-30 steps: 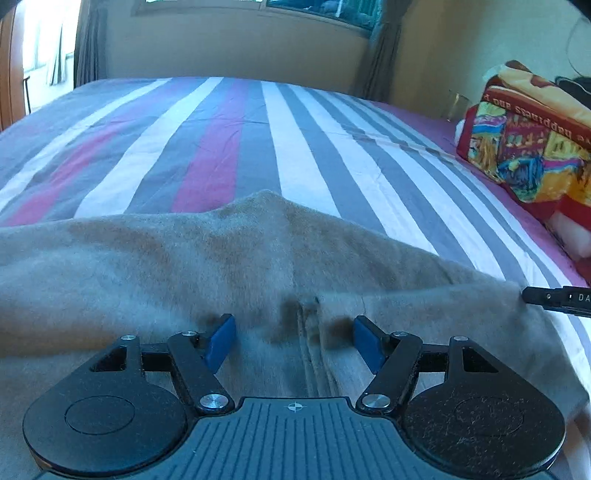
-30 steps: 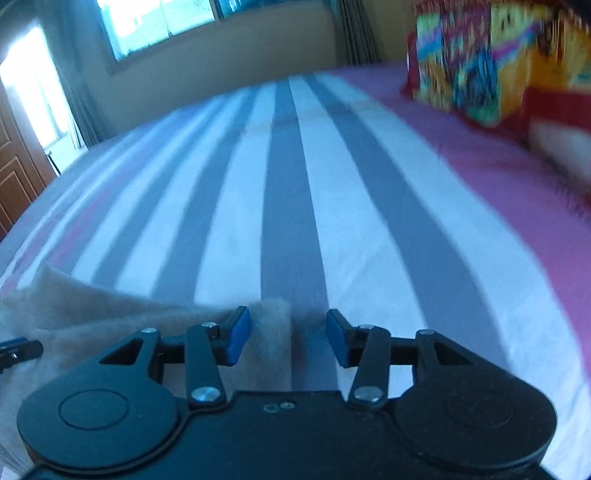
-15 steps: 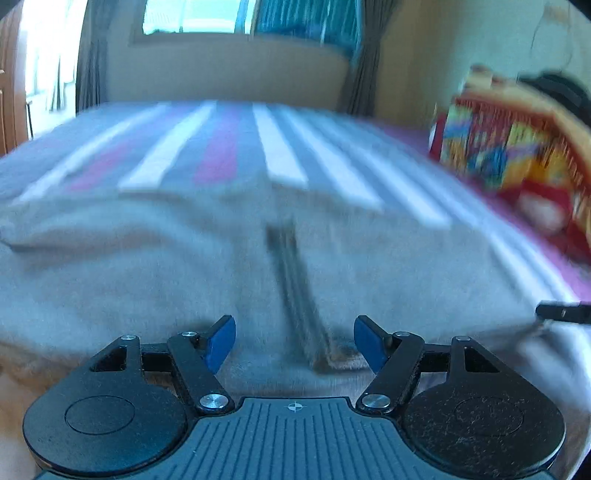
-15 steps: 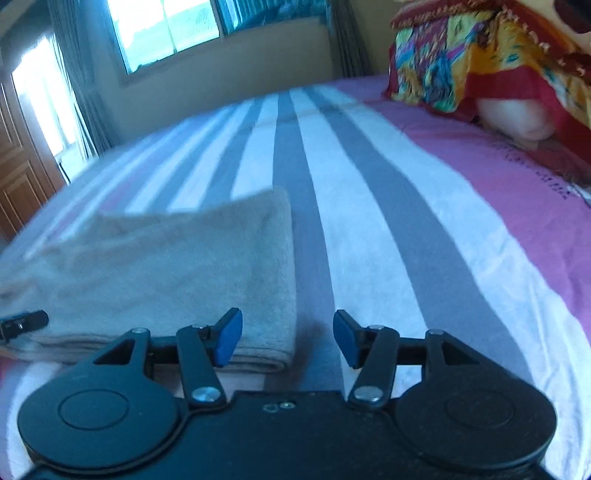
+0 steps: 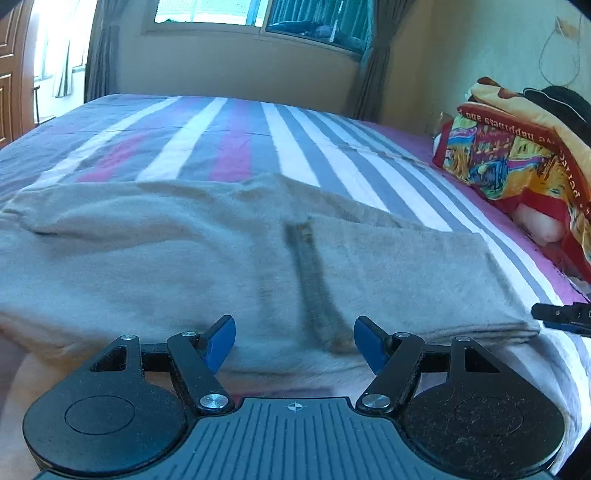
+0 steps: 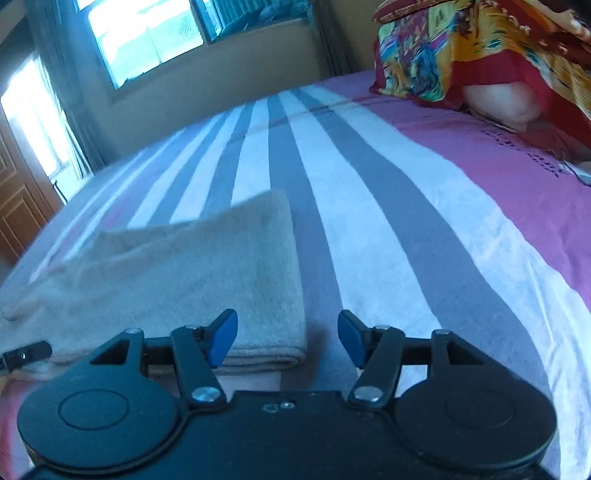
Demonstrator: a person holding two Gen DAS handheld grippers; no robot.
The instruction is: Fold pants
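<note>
Grey-beige fleece pants [image 5: 184,266] lie folded across the striped bed, with a dark seam [image 5: 314,288] running toward me. My left gripper [image 5: 294,341] hovers open just before the near folded edge, nothing between its blue pads. In the right wrist view the pants' right end [image 6: 192,280] lies flat in stacked layers. My right gripper [image 6: 287,339] is at the fold's near right corner, its jaws opening; the left pad [image 6: 221,338] overlaps the cloth edge without pinching it. The tip of the right gripper [image 5: 561,315] shows at the left view's right edge.
The striped bedspread [image 6: 369,221] stretches far beyond the pants. A colourful folded blanket [image 5: 517,158] and a pale pillow [image 6: 502,101] sit on the right. A window [image 5: 258,14] and curtains stand behind the bed, and a wooden door [image 6: 18,206] on the left.
Both grippers have drawn back toward the near edge, leaving the pants folded flat on the bed. The right gripper's jaws have spread wider and no longer hold the cloth.
</note>
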